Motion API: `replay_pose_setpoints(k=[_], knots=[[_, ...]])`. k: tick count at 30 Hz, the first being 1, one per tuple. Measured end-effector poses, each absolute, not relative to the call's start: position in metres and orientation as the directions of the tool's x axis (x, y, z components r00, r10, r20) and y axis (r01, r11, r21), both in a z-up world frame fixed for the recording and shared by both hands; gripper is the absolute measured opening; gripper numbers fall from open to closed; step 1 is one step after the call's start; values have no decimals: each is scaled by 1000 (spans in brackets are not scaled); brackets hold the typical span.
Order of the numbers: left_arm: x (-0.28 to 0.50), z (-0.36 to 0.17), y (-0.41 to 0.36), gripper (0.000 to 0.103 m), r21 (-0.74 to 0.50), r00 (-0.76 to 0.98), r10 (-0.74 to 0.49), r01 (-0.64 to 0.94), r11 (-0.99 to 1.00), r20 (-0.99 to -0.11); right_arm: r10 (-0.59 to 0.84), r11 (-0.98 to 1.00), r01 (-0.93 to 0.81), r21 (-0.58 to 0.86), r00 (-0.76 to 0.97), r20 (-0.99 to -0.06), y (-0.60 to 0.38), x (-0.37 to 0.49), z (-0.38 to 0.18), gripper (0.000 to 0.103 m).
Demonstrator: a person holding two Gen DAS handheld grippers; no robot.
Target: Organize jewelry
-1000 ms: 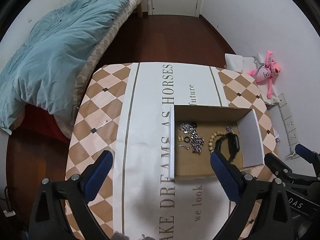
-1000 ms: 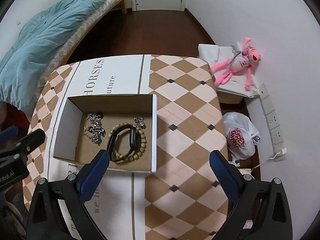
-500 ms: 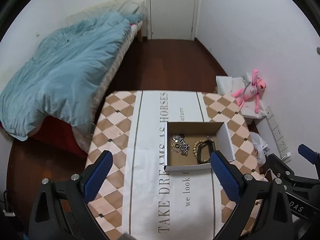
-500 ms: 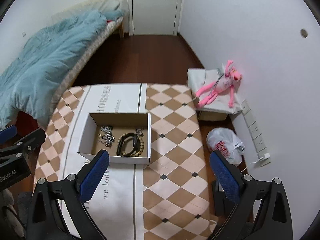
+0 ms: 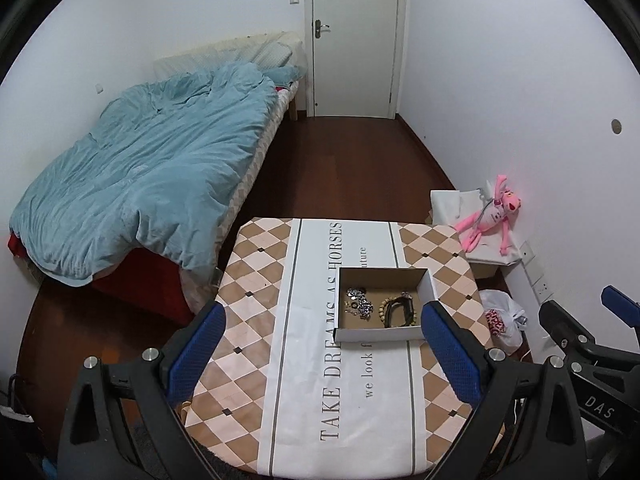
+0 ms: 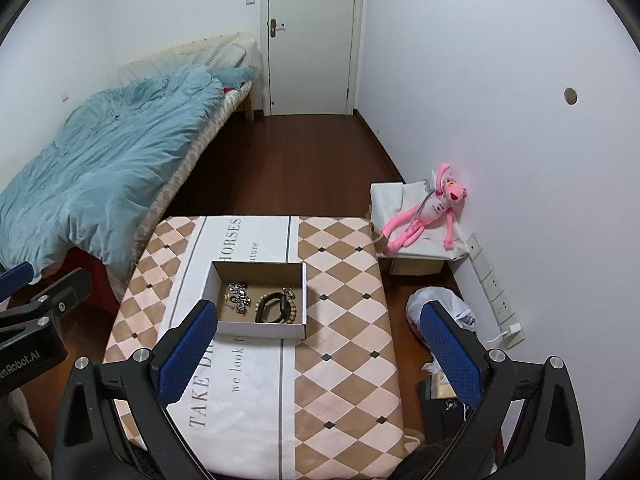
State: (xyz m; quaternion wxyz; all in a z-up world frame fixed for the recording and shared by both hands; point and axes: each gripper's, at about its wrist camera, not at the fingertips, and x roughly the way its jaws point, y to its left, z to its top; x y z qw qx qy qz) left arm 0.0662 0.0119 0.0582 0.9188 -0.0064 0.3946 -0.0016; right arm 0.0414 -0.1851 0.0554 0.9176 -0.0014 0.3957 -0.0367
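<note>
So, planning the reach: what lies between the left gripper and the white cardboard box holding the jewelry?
Only bare printed tablecloth separates the left gripper from the white cardboard box, per the left wrist view.

Both tools are pulling up and back from the box point(image 5: 383, 334): the left tool point(image 5: 320, 340) and right tool point(image 6: 316, 338) are now sitting high above the bench point(image 5: 256, 320), where a second ago they were hanging close over the jewelry point(image 5: 378, 307). Their fingers are remaining spread and empty, and the door point(image 5: 354, 36) is coming into view.
</note>
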Motion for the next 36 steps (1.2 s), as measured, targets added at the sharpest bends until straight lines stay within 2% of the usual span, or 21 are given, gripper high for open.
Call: replay_pose_setpoints(k=[12, 36], knots=[[61, 64, 9, 100, -26, 662, -26, 10, 1000, -749, -53, 998, 55, -22, 659, -750, -186, 34, 61, 103], [114, 45, 5, 100, 3, 577, 4, -3, 1000, -817, -99, 995, 68, -73, 614, -783, -190, 94, 47, 103]])
